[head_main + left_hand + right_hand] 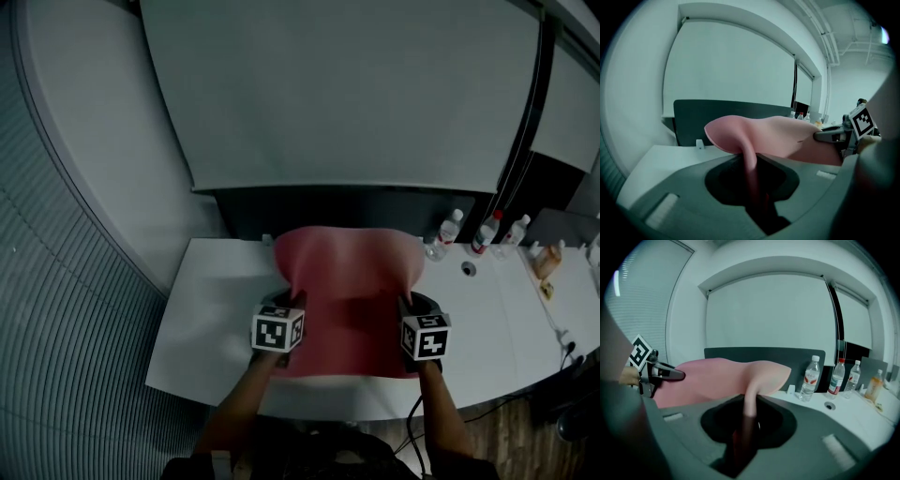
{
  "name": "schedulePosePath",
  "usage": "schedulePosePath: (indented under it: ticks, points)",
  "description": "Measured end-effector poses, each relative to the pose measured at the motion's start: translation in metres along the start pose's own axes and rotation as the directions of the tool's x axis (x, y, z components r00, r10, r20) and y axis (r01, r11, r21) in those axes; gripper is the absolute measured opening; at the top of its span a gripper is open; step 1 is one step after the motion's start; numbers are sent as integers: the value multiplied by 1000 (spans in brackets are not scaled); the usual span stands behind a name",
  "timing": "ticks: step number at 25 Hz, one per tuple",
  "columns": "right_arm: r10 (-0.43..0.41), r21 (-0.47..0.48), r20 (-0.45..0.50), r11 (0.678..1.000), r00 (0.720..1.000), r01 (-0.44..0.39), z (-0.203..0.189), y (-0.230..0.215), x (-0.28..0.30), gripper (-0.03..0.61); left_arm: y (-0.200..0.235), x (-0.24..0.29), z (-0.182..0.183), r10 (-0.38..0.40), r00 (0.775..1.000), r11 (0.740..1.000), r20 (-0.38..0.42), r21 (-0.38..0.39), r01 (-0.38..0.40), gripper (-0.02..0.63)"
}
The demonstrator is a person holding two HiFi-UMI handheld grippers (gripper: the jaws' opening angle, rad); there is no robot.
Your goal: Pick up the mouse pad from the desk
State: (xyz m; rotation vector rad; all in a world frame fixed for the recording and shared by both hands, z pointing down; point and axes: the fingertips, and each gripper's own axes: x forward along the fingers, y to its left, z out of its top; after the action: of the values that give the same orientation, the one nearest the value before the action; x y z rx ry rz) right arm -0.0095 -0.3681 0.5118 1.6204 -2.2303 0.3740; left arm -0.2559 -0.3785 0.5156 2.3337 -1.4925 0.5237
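Swallowed in the dark slot of the left gripper [752,176] and of the right gripper [747,416]: the pinched edges of the pink mouse pad [347,272]. In the head view, masked by marker cubes [278,330], both sets of jaws. Cropped at the bottom edge, the person's forearms [246,403]. Too small to read, labels on the water bottles [810,378].

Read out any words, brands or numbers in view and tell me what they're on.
Nothing here can be read.
Labels on the water bottles: red and white, print too blurred to read.
Faces of the marker cubes: black-and-white square patterns, no words.
Surface of the mouse pad: plain pink, no print showing.
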Motion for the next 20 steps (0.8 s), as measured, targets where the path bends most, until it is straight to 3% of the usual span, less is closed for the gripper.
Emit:
schedulePosePath:
  ticks: [20]
  points:
    - [-21,-56,185,998,983,32,86,25,-53,78,4,-72,80,16,981,997,194,74,-31,67]
